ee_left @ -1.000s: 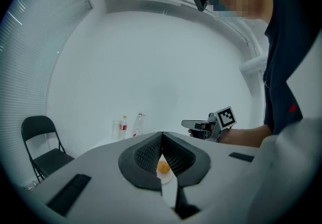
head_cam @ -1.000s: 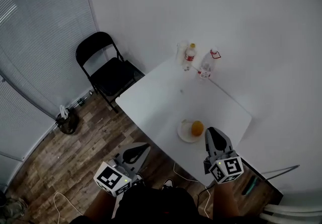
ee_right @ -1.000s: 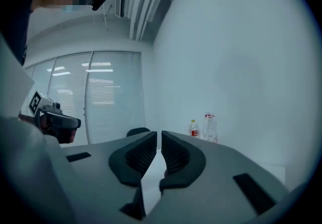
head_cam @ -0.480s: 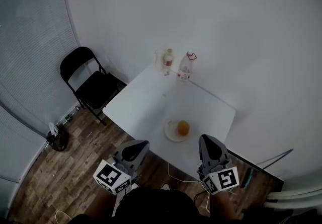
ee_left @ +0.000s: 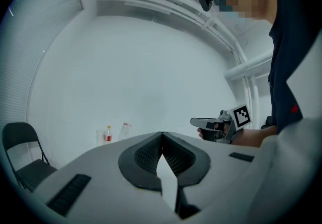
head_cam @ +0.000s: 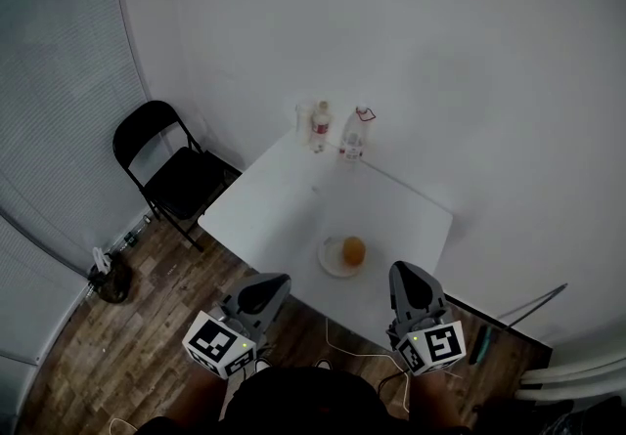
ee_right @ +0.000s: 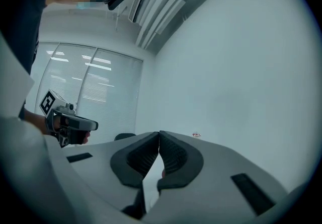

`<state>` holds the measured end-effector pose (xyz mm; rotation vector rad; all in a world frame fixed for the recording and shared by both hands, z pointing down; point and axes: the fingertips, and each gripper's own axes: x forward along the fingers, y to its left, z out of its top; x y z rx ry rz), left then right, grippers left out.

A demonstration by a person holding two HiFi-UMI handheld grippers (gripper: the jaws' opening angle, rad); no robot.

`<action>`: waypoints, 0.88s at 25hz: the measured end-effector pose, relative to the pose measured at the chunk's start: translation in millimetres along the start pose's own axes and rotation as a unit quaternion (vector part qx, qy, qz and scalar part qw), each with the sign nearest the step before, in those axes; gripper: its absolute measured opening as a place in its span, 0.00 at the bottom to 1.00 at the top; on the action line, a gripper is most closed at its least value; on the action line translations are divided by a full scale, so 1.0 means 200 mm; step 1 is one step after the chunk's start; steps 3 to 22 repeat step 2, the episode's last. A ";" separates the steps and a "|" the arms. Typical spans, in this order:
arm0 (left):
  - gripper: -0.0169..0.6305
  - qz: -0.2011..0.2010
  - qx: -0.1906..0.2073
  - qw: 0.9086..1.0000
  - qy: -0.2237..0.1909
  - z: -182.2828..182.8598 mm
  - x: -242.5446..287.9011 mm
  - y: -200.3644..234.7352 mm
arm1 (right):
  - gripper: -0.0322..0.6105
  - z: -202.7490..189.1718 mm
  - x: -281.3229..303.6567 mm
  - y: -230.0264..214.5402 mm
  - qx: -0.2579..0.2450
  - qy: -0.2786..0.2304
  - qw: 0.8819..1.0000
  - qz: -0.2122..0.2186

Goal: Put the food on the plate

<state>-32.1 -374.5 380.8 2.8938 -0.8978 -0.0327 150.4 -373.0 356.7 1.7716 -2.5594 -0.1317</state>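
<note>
An orange round food item (head_cam: 354,249) lies on a small white plate (head_cam: 331,260) near the front edge of the white table (head_cam: 293,198). My left gripper (head_cam: 262,289) is held low at the bottom left, off the table, its jaws shut with nothing between them (ee_left: 161,137). My right gripper (head_cam: 406,282) sits at the bottom right, just short of the table's front corner, also shut and empty (ee_right: 159,137). Both point toward the table. Each gripper shows in the other's view: the right gripper (ee_left: 216,125) and the left gripper (ee_right: 68,123).
Two bottles (head_cam: 320,125) (head_cam: 353,143) and a clear cup (head_cam: 302,117) stand at the table's far corner by the white wall. A black folding chair (head_cam: 166,164) is left of the table on the wooden floor. A cable (head_cam: 342,345) runs under the table.
The view has pulled back and shifted: table, plate and chair sit slightly lower left in frame. Both grippers stay low near the body, the right one drawn back from the plate.
</note>
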 end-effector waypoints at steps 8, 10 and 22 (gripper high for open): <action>0.06 0.000 -0.001 1.000 0.001 0.00 -0.02 -0.01 | 0.09 0.00 -0.01 0.02 -0.001 0.002 1.000 -0.001; 0.06 0.000 -0.001 1.000 0.001 0.00 -0.02 -0.01 | 0.09 0.00 -0.01 0.02 -0.001 0.002 1.000 -0.001; 0.06 0.000 -0.001 1.000 0.001 0.00 -0.02 -0.01 | 0.09 0.00 -0.01 0.02 -0.001 0.002 1.000 -0.001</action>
